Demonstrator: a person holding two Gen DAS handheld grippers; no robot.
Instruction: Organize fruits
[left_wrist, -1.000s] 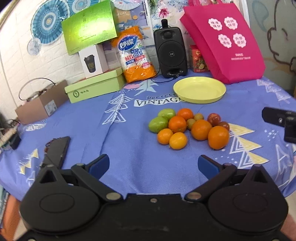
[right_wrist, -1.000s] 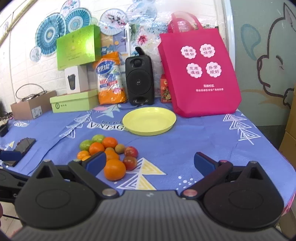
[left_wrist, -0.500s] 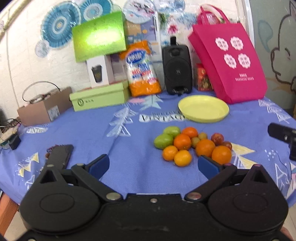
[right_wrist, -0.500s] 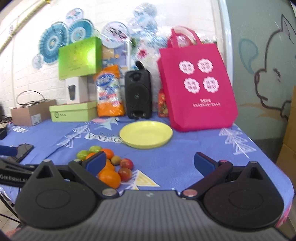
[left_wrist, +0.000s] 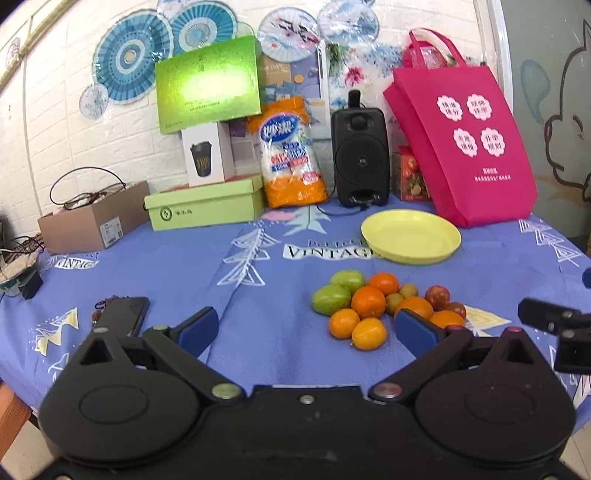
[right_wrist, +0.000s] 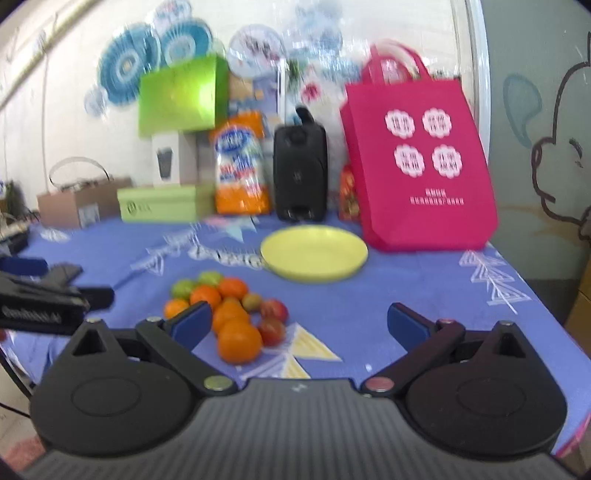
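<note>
A heap of fruit lies on the blue tablecloth: several oranges, two green fruits, small red ones. It also shows in the right wrist view. An empty yellow plate sits behind it, also seen in the right wrist view. My left gripper is open and empty, near the front of the table, left of the heap. My right gripper is open and empty, in front of the heap's right side.
A pink bag, black speaker, orange packet, green boxes and a cardboard box line the back. A black phone lies at front left. The right gripper's finger shows at the left view's right edge.
Both grippers have tilted up and pulled back slightly, so the fruit heap sits lower in both views. Both stay open. The right wrist view is now blurred by motion.
</note>
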